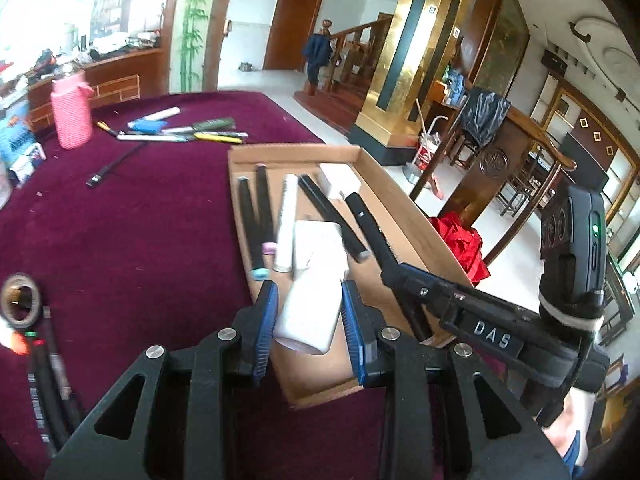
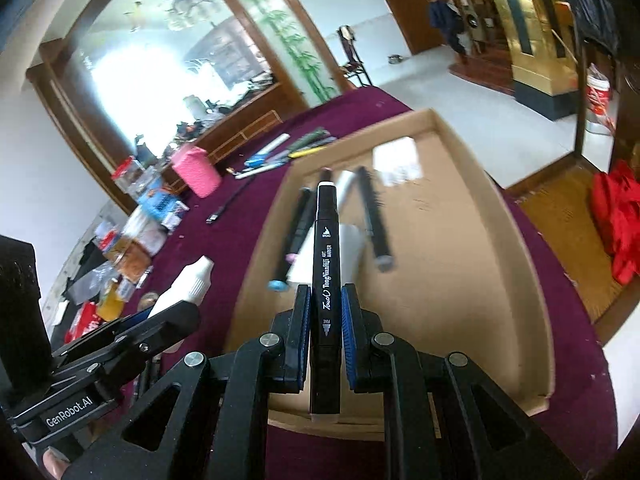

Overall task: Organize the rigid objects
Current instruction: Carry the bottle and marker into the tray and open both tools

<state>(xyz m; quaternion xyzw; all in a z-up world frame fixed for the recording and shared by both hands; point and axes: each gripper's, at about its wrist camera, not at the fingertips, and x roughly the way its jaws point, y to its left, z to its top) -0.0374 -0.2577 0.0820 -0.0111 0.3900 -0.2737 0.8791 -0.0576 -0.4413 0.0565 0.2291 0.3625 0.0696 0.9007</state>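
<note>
Here left hand-held gripper [image 1: 308, 312] grasps white bottle [image 1: 310, 304], right hand-held gripper [image 2: 325, 308] grasps black marker [image 2: 326, 280], above cardboard tray [image 2: 460, 216].

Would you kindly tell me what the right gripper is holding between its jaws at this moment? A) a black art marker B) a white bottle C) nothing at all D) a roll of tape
A: in the right wrist view the right gripper has its jaws closed on a black art marker over the cardboard tray; the white bottle is in the left gripper.
</note>
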